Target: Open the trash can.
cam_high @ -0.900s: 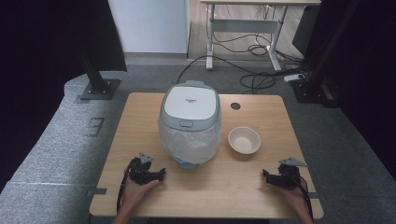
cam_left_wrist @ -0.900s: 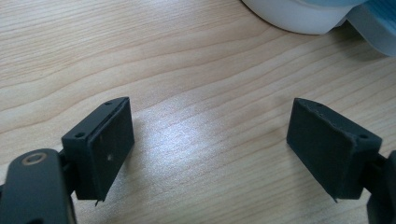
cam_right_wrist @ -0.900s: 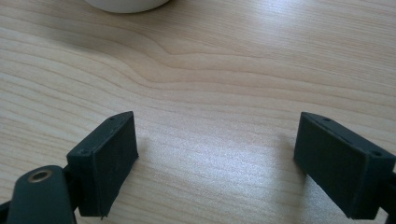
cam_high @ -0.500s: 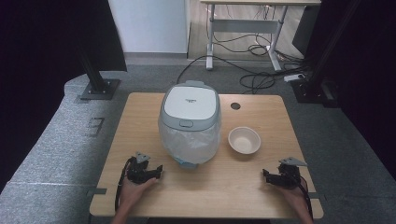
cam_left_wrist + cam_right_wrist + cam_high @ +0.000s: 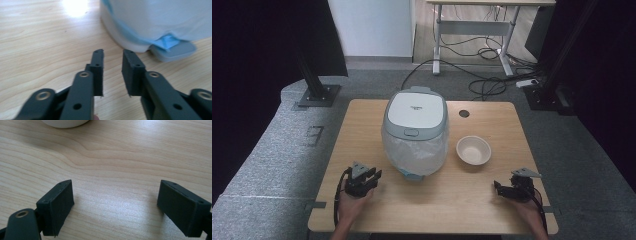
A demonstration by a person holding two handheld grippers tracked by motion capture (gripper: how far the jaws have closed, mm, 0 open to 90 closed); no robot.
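A white and grey rice cooker [image 5: 415, 130] stands mid-table with its lid down, its body wrapped in clear plastic film. To its right sits an empty cream bowl [image 5: 473, 149]. My left gripper [image 5: 374, 175] rests low on the table at the front left, just left of the cooker's base [image 5: 155, 22]. Its jaws [image 5: 112, 53] stand a narrow gap apart with nothing between them. At the front right my right gripper [image 5: 498, 187] lies near the table edge, its jaws [image 5: 116, 195] wide apart over bare wood. The bowl's rim [image 5: 65, 122] shows just ahead of it.
The wooden table [image 5: 362, 120] has a round cable hole [image 5: 464, 113] at the back right. A grey flap [image 5: 175, 51] sticks out at the cooker's foot. Grey carpet surrounds the table, with dark stands [image 5: 314, 85] and a desk with cables [image 5: 484, 55] behind.
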